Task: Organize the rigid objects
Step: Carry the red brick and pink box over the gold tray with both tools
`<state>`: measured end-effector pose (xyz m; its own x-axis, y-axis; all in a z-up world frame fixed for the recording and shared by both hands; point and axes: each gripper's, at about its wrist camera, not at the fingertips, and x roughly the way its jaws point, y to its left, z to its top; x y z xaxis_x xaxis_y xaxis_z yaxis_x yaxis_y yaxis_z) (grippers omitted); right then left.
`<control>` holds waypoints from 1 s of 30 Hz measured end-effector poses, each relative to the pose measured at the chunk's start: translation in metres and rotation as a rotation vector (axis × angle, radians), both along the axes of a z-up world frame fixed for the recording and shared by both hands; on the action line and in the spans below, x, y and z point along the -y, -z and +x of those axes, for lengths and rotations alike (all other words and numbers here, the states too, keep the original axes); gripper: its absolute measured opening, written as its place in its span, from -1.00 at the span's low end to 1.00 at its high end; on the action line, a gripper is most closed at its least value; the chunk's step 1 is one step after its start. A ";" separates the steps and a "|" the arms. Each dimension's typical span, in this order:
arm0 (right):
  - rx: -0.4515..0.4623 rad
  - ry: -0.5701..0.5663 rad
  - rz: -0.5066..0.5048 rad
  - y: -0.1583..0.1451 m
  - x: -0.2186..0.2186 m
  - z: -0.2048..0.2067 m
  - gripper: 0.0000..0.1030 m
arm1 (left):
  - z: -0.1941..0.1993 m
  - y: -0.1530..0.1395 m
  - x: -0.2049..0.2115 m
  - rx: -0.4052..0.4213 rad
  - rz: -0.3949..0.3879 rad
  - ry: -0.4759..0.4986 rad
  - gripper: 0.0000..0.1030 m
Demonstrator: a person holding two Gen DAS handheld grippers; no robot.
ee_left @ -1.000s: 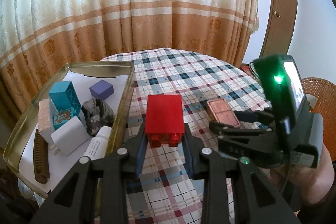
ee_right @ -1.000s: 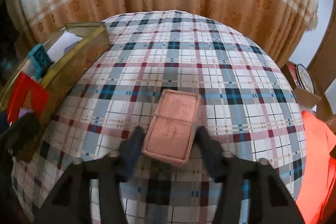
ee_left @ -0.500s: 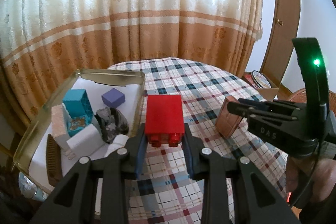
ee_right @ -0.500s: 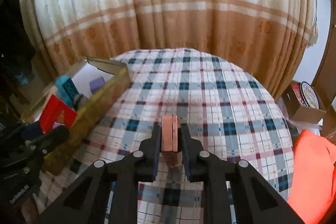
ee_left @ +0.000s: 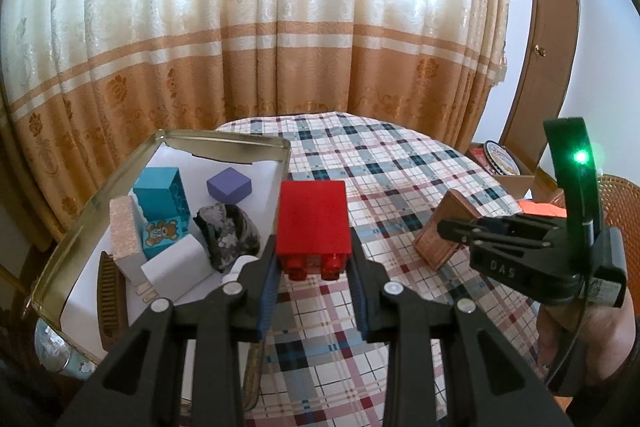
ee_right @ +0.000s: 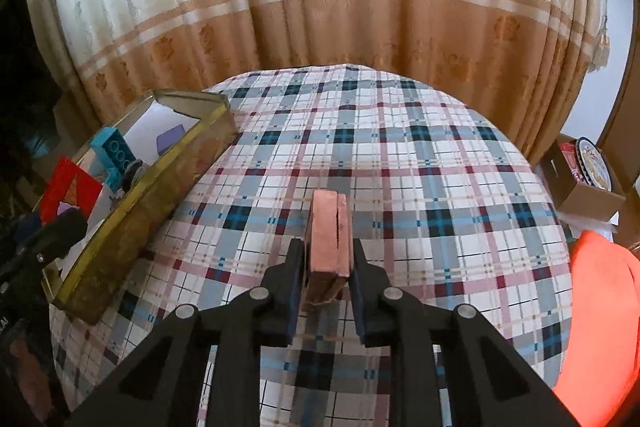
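The left gripper [ee_left: 313, 273] is clamped on a red block [ee_left: 313, 223], held above the plaid tablecloth [ee_left: 384, 179] just beside the tray [ee_left: 224, 143]. The right gripper [ee_right: 323, 277] is clamped on a thin copper case [ee_right: 329, 237], held on edge above the cloth, clear of it; its pads press the case's two flat faces. Inside the tray, on white paper, sit a teal block [ee_left: 162, 197], a purple cube [ee_left: 229, 183], a white box [ee_left: 176, 267], a dark stone [ee_left: 226, 233] and a brown comb [ee_left: 110, 291]. Curtains [ee_left: 280, 27] hang behind the table.
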<state>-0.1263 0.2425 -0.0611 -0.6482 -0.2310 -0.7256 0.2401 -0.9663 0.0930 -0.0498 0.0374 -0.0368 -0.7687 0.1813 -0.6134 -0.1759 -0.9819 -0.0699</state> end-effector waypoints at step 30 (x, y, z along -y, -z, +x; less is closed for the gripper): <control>-0.091 -0.306 -0.151 -0.070 0.112 -0.021 -0.63 | -0.010 -0.003 0.081 0.032 -0.010 -0.193 -0.41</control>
<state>-0.1472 0.1307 0.0093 -0.5926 -0.5252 -0.6107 0.5307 -0.8250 0.1945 -0.0596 -0.0433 -0.0336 -0.7684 0.0263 -0.6395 0.0176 -0.9979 -0.0622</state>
